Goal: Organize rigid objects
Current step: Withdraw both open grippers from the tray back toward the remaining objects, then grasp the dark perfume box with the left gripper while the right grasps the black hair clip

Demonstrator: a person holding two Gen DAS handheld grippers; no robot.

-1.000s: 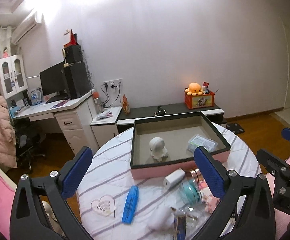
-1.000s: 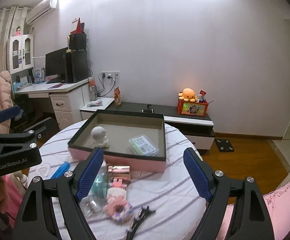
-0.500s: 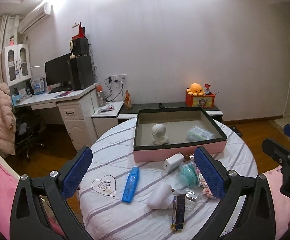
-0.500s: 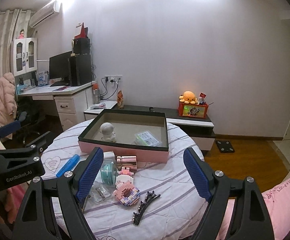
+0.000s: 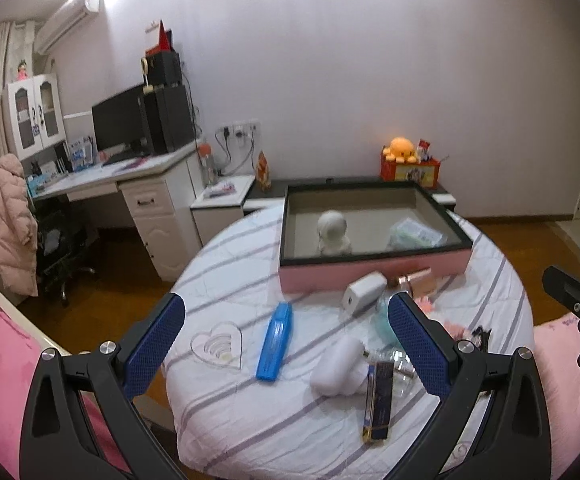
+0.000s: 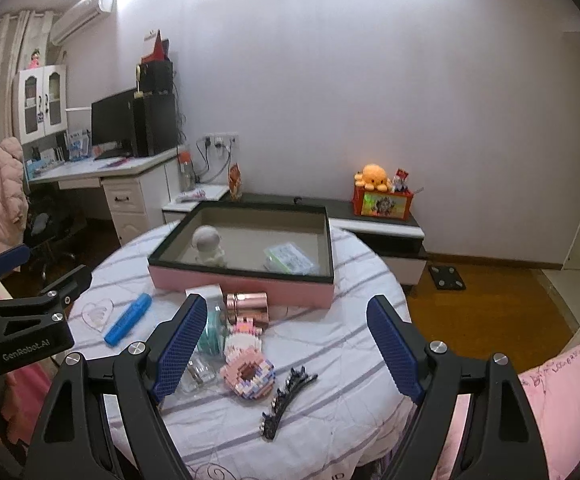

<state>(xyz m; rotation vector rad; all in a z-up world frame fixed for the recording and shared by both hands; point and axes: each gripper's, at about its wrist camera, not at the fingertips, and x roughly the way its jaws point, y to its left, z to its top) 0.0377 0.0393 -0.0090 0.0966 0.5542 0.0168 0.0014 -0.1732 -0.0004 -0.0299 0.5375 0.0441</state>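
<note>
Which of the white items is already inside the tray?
The round-headed white figurine, standing in the pink tray. The white charger block and white case lie outside.

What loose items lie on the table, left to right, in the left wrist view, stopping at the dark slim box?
Clear heart-shaped dish → blue case → white rounded case → dark slim box.

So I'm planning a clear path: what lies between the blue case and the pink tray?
Only bare striped tablecloth lies between the blue case and the pink tray, shown in the left wrist view.
</note>
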